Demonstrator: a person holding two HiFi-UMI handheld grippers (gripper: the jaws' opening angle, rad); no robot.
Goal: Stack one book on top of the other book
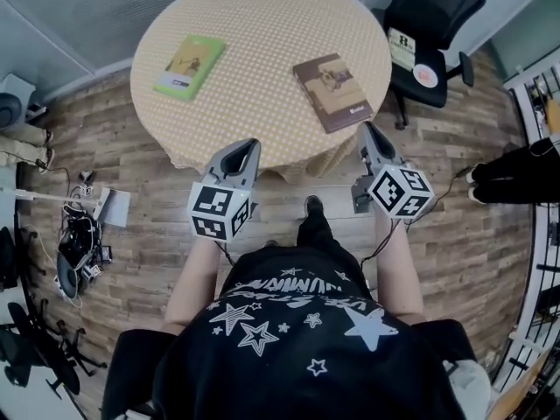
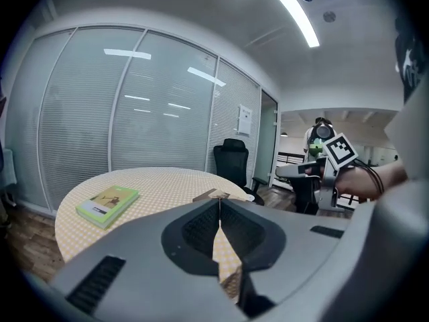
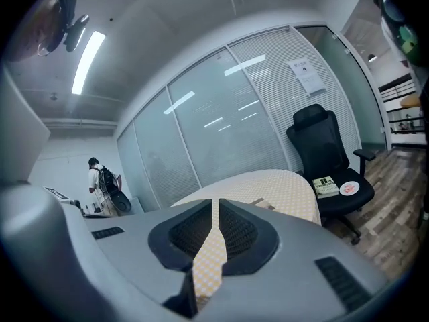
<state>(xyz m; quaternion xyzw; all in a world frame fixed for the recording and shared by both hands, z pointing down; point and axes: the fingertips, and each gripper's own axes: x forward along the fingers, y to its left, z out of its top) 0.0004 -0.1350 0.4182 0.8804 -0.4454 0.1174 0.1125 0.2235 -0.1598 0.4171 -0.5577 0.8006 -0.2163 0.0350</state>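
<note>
On the round yellow-checked table (image 1: 262,24), a green paperback book (image 1: 190,66) and a brown paperback book (image 1: 333,92) lie flat, well apart. The left gripper (image 1: 246,147) and right gripper (image 1: 369,131) hover at its near edge, both clenched on nothing. Likely the approach step; next, jaws must part to pinch one book's edge.

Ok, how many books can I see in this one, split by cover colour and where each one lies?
Green book, on the table: 1
Brown book, on the table: 1
Pale book, on the black chair seat: 1
Total: 3 books
</note>
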